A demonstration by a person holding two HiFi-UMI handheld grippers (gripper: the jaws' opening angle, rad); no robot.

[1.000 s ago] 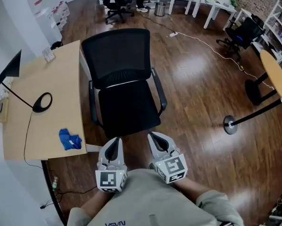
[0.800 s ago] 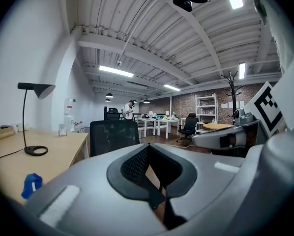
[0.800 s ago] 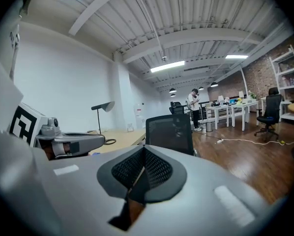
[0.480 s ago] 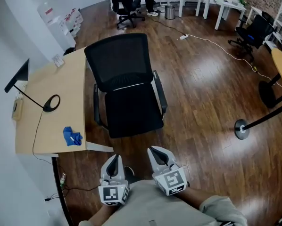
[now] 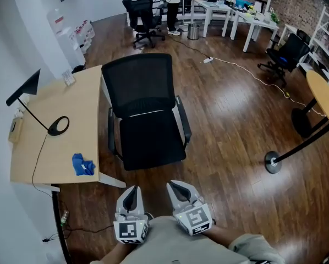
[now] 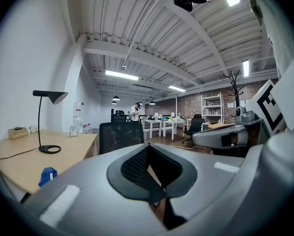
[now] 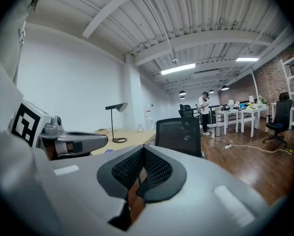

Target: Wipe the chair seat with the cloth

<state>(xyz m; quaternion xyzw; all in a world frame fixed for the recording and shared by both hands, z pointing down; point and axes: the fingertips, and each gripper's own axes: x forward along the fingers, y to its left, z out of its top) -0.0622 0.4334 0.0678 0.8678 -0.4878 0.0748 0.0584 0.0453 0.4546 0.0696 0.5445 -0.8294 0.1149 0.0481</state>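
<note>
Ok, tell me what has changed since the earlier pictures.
The left gripper and right gripper have drawn back from the chair; more floor now lies between them and the seat. Nothing was gripped or released: both stay shut and empty. The cloth still lies on the desk; the chair has not moved.

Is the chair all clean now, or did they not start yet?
Not started. The blue cloth lies on the desk, nothing touching it. The left gripper and right gripper are shut and empty, short of the chair seat. Left to do: pick up the cloth, then wipe the seat.
</note>
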